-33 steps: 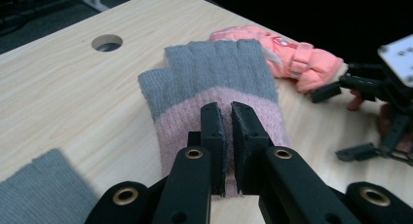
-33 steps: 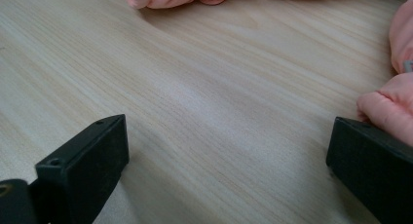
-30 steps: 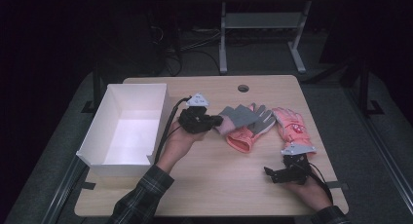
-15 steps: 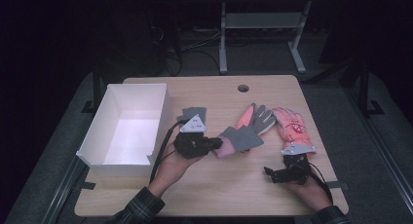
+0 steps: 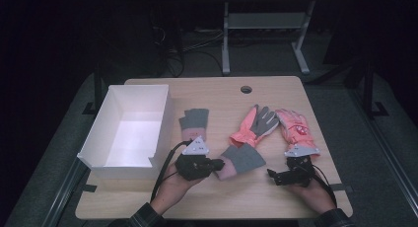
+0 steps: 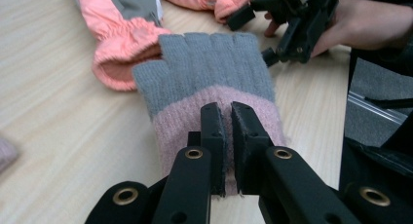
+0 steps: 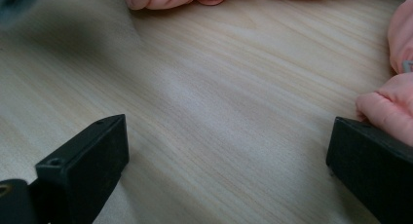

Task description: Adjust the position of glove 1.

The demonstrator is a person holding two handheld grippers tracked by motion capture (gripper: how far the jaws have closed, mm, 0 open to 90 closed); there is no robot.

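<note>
Left gripper (image 6: 228,131) clamped on the grey-and-pink knitted fingerless glove (image 6: 214,95); right gripper (image 7: 224,151) idle with jaws wide.

I have the knitted glove pinched by its pink cuff, low over the light wooden table (image 5: 217,197), near the front edge and just right of the white open-topped box (image 5: 129,160). I judge a cuff grip keeps the limp knit hanging clear for carrying to that box. My right gripper rests released beside the salmon-pink padded ski gloves (image 5: 292,127), holding nothing. A second knitted glove (image 5: 193,121) lies beside the box.
</note>
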